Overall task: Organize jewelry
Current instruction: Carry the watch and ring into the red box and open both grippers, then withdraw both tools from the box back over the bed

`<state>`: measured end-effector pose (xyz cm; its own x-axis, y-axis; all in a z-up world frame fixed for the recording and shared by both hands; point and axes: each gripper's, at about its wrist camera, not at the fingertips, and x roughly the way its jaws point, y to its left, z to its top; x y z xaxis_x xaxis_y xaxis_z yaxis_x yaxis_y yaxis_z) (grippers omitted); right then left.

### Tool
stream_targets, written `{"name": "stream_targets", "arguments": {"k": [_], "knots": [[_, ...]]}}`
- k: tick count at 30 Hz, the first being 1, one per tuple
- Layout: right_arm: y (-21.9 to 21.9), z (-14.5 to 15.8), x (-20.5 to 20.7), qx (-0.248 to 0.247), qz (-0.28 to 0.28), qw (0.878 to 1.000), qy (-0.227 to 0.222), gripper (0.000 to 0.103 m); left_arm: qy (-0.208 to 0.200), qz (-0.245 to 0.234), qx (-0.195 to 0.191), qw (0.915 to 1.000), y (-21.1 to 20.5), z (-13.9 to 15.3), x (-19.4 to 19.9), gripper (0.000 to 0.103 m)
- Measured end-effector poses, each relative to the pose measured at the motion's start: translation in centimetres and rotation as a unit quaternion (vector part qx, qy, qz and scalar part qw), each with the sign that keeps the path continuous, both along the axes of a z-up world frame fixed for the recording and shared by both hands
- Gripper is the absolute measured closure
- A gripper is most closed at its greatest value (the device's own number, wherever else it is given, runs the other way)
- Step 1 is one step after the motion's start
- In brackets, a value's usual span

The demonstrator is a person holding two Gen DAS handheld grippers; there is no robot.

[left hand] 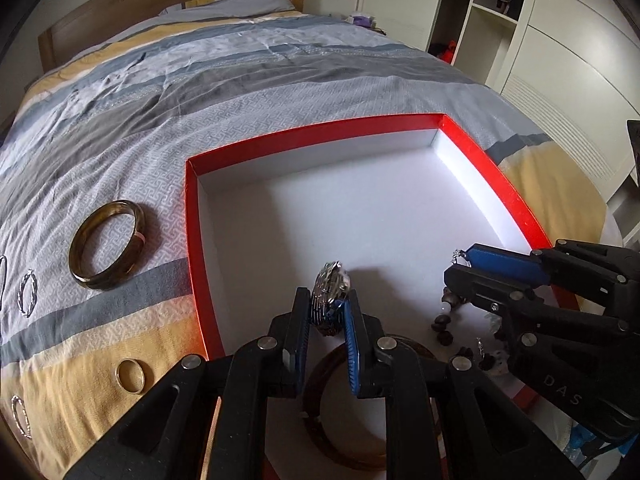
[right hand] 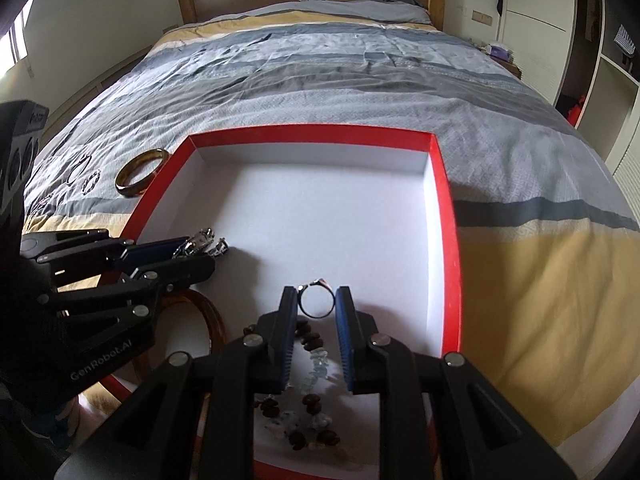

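A red box (left hand: 476,148) with a white inside lies on the bed; it also shows in the right wrist view (right hand: 438,184). My left gripper (left hand: 328,312) is shut on a silver watch (left hand: 330,284), held over the box's near left part; the watch shows in the right wrist view (right hand: 198,242). My right gripper (right hand: 316,300) is shut on a thin ring (right hand: 316,298), above a bead bracelet (right hand: 310,412) lying in the box. A brown bangle (left hand: 332,400) lies in the box under my left gripper.
On the bedspread left of the box lie an amber bangle (left hand: 106,244), a gold ring (left hand: 130,376) and silver hoop earrings (left hand: 26,292). The amber bangle also shows in the right wrist view (right hand: 140,172). A white wardrobe (left hand: 560,40) stands to the right.
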<state>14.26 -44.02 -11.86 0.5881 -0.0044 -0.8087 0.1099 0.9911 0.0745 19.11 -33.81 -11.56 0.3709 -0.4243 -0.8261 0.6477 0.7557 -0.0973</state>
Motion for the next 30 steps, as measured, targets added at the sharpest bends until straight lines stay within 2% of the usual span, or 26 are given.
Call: {"name": "stream_targets", "arguments": {"k": [2, 7, 12, 16, 23, 30], "knots": [[0.0, 0.1, -0.1, 0.002, -0.003, 1.000, 0.003, 0.084, 0.005, -0.001, -0.003, 1.0000, 0.1, 0.1, 0.1, 0.084], [0.1, 0.3, -0.9, 0.005, -0.012, 1.000, 0.012, 0.084, 0.008, -0.005, -0.008, 0.9999, 0.5, 0.7, -0.5, 0.065], [-0.3, 1.0, -2.3, 0.021, -0.031, 0.999, 0.010, 0.084, 0.007, 0.000, -0.014, 0.9999, 1.8, 2.0, -1.6, 0.058], [-0.2, 1.9, -3.8, 0.033, -0.047, 0.998, 0.002, 0.084, -0.006, 0.004, -0.029, 0.9995, 3.3, 4.2, -2.7, 0.050], [1.5, 3.8, -6.5, 0.048, -0.056, 0.997, -0.016, 0.084, -0.033, 0.029, -0.061, 0.9972, 7.3, 7.5, -5.3, 0.047], [4.1, 5.3, -9.4, 0.054, -0.051, 0.997, -0.031, 0.083, -0.018, 0.041, -0.036, 0.9984, 12.3, 7.6, -8.5, 0.042]]}}
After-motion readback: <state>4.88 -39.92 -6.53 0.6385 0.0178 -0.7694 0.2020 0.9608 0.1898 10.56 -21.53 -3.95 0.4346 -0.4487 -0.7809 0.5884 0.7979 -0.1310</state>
